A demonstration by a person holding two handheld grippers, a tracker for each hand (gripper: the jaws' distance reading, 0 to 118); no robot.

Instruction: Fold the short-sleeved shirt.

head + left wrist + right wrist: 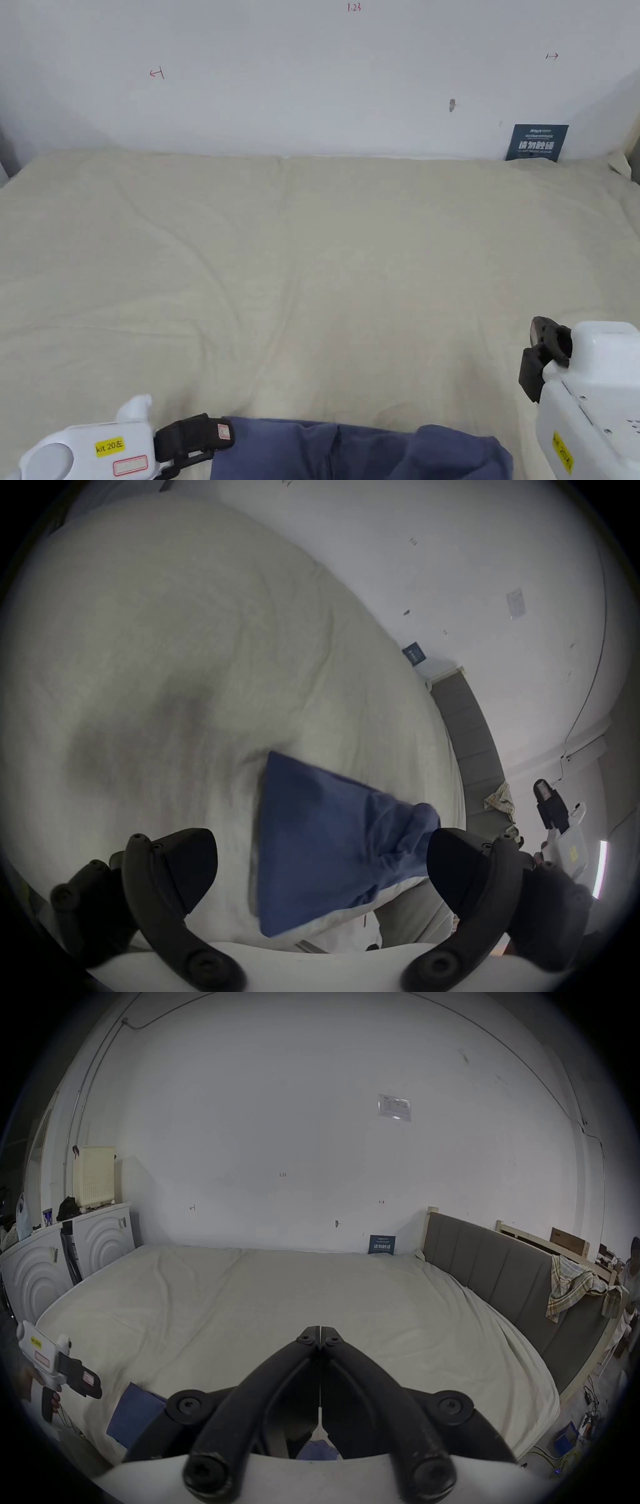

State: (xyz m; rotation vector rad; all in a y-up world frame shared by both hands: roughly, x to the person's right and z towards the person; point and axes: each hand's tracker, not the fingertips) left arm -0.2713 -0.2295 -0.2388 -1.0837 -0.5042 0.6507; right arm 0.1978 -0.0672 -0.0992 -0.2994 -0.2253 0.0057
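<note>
Head view: shirt (350, 451) bunched at bed's (312, 262) near edge may slide off; left gripper (320, 871) fingers gape empty, right gripper (320, 1338) fingers closed, empty.

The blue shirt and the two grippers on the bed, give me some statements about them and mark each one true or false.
1. The blue shirt lies at the near edge of the bed. True.
2. The left gripper is shut on the shirt. False: its jaws stand wide apart, with the shirt lying beyond them.
3. The right gripper is shut. True.
4. The shirt is spread flat across the whole bed. False: it is bunched in a small heap.
</note>
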